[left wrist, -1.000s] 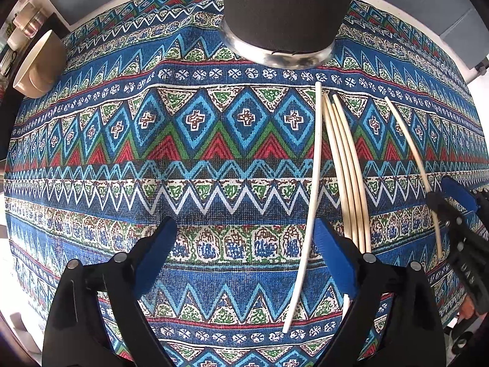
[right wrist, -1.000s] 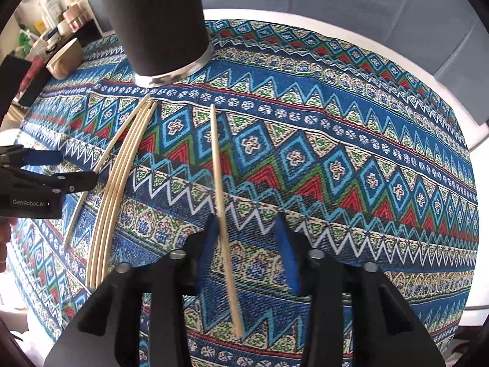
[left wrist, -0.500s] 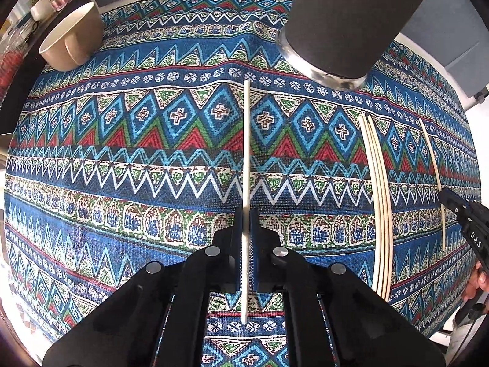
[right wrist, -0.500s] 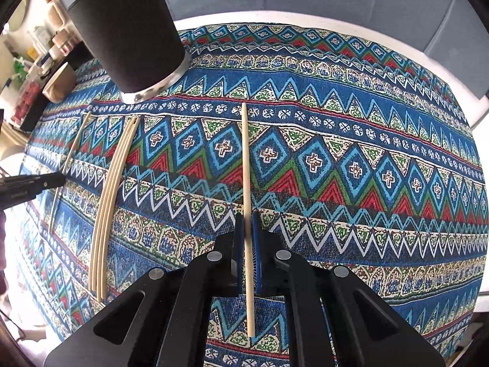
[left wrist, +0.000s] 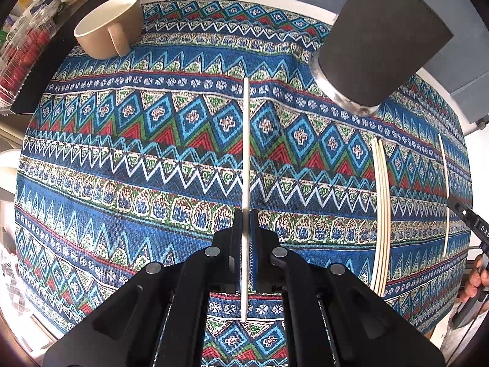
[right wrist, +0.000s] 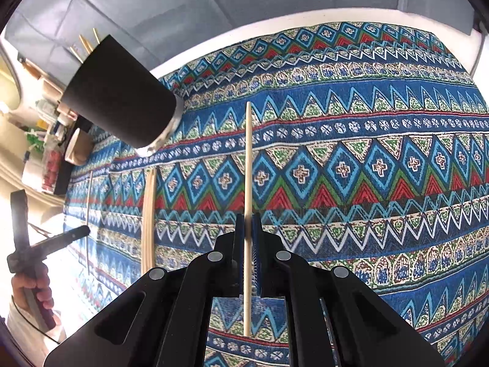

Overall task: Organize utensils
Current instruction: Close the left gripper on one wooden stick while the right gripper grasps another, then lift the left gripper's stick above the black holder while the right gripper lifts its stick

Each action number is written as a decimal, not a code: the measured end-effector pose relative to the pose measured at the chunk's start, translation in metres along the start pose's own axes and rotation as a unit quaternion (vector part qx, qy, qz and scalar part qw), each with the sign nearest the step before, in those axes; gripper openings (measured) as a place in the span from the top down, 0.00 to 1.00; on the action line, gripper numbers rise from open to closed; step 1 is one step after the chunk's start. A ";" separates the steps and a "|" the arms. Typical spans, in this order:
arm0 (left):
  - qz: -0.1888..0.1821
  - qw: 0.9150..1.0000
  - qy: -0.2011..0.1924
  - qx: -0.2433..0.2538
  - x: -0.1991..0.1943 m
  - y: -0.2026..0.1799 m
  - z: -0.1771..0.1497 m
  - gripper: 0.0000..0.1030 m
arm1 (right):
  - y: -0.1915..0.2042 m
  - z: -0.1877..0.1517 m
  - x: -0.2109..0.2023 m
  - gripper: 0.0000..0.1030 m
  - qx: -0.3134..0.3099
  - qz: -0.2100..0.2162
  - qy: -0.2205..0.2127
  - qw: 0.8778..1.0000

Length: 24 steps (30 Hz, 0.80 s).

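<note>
Left wrist view showed the left tongs [left wrist: 245, 253] closed on a white chopstick [left wrist: 246, 153], held clear of the patterned cloth [left wrist: 122, 159] on the table. The right tongs [right wrist: 248, 253] were likewise clamped on a wooden chopstick [right wrist: 249, 165]. The black holder [right wrist: 122, 98] already contained several sticks. A bundle of chopsticks [left wrist: 380, 214] lay near the holder, and a single chopstick [left wrist: 444, 189] lay beyond the bundle. Judged partly complete: two in hand, the rest uncollected.
</note>
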State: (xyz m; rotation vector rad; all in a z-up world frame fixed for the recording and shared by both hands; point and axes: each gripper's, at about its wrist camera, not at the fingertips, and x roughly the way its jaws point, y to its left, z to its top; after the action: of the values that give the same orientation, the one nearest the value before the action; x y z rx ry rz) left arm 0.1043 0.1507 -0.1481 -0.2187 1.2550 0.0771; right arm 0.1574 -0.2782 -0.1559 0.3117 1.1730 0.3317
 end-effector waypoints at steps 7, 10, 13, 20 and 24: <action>-0.029 0.998 -0.056 -0.015 -0.059 -0.001 0.014 0.96 | 0.035 0.035 -0.031 0.95 -0.015 0.050 -0.047 0.998; -0.037 0.997 -0.070 -0.026 -0.077 -0.006 0.018 0.96 | 0.052 0.049 -0.041 0.95 -0.015 0.082 -0.063 0.995; -0.031 0.996 -0.082 -0.029 -0.088 -0.026 0.039 0.96 | 0.072 0.062 -0.053 0.95 -0.032 0.089 -0.077 0.993; -0.042 0.990 -0.135 -0.009 -0.134 -0.063 0.068 0.95 | 0.117 0.091 -0.082 0.95 -0.068 0.105 -0.120 0.985; -0.049 0.986 -0.162 0.000 -0.151 -0.090 0.087 0.95 | 0.138 0.104 -0.092 0.95 -0.090 0.118 -0.134 0.980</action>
State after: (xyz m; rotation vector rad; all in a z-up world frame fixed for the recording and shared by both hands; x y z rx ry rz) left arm 0.1542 0.0898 0.0310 -0.2575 0.9193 0.0263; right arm 0.2095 -0.1972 0.0141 0.3270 0.8349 0.5811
